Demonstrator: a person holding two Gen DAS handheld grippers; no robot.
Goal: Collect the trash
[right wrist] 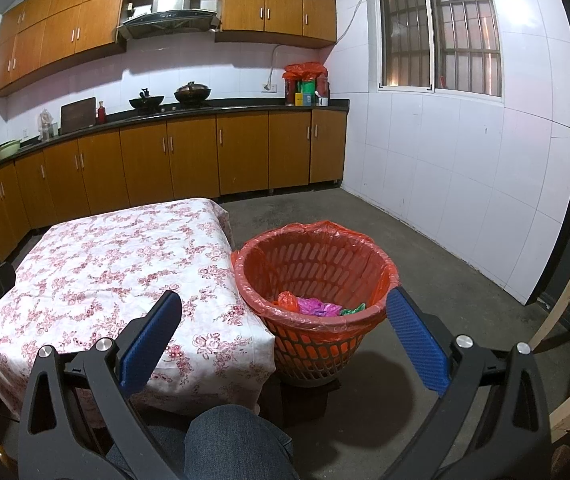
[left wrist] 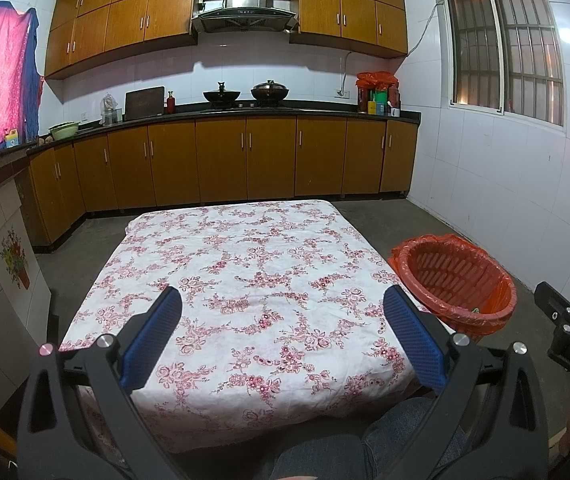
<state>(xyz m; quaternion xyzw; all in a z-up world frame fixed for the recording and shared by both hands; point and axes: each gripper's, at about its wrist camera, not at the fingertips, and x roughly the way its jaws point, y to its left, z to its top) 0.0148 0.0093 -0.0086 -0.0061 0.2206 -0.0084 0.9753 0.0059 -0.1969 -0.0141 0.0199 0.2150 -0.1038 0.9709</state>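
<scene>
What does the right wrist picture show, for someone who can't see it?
An open, empty right claw hovers before an orange bin holding crumpled plastic bags. The bin stands on the floor beside a table with a flowery cloth, in a kitchen.

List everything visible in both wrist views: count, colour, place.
table: 1, white cloth with red floral print, centre
basket: 1, red with orange liner, on floor right of table
trash: several pieces, orange, pink, green, inside basket
woks: 2, black, on counter hob
basin: 1, green, counter left
knee: 1, blue denim, bottom edge
left gripper: blue pads, open, empty
right gripper: blue pads, open, empty
</scene>
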